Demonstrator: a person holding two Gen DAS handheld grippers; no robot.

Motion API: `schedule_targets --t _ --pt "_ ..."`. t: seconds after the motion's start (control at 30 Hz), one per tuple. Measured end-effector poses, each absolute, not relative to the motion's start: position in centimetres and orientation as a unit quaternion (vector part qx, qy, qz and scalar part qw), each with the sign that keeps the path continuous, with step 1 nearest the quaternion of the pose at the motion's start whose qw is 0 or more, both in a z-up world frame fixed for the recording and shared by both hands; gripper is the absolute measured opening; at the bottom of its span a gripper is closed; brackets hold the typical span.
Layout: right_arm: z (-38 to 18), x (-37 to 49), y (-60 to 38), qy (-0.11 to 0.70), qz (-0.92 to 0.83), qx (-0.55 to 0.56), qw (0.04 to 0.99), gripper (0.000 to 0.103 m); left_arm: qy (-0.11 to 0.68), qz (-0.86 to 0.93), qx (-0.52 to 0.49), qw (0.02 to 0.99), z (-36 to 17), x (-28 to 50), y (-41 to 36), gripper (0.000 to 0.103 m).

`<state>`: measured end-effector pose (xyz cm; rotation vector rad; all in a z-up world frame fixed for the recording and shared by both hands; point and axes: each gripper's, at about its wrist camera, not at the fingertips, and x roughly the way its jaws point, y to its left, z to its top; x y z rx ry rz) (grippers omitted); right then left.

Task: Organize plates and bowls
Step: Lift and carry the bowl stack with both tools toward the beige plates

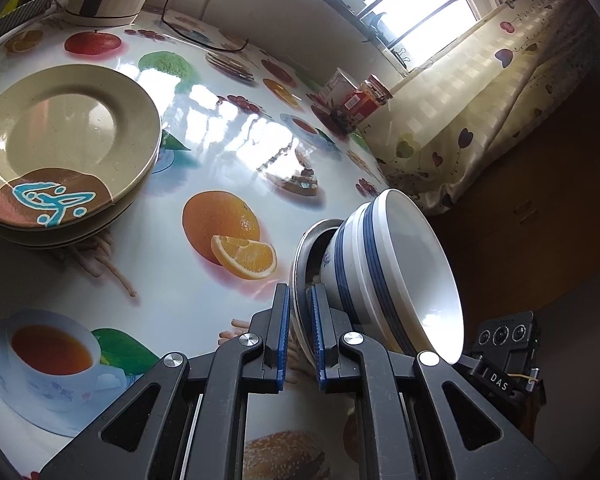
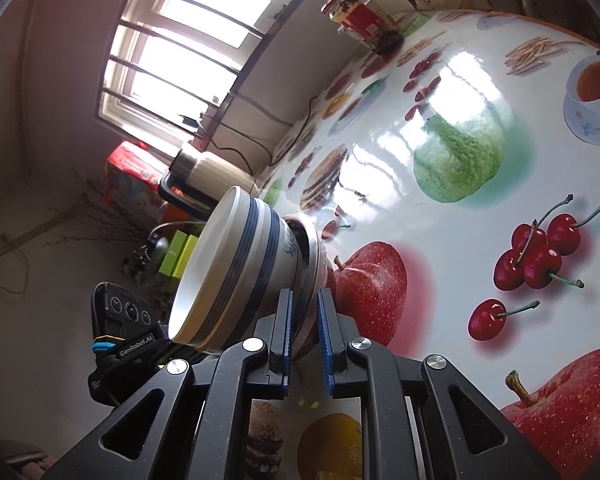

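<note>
Far left on your left wrist view you've got the stack of plates (image 1: 66, 148): glazed beige stoneware with a brown patch and a turquoise squiggle on the near edge. I count at least two, maybe three rims, hard to be sure. They sit on the glossy tablecloth (image 1: 204, 160), slick plastic printed with oranges, apples, cherries and a teacup.

Moving right, your left gripper (image 1: 300, 332) has its blue ribbed pads pinched on the rim of the metal plate (image 1: 306, 248), a dull grey dish with a thin edge. Stacked on that plate are the bowls (image 1: 384, 272): white ceramic, smooth and shiny inside, dark blue bands around the outside. Looks like two nested, going by the doubled stripes. The whole stack is tipped hard to the right from this view and held off the table near the right edge.

Far right there's a red jar (image 1: 368, 100) with a white cup behind it, up against the wall under the window.

On your right wrist view the same bowls (image 2: 236, 276) lean left, and your right gripper (image 2: 304, 328) clamps the metal plate (image 2: 314, 256) rim from the opposite side, pads snug on it. So both grippers are gripping one plate. A cream kettle (image 2: 216, 172) sits at the far end, behind the bowls.
</note>
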<state>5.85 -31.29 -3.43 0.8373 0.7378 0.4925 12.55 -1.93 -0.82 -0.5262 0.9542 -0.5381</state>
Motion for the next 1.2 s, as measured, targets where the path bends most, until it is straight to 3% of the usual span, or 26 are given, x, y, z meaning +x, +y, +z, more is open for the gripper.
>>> schedule_targets --t 1.2 --pt "-0.4 11.7 -25.5 0.365 0.285 0.367 0.807 0.014 0.425 -0.196 -0.275 0.84 1.4 14.4 5.0 0.009"
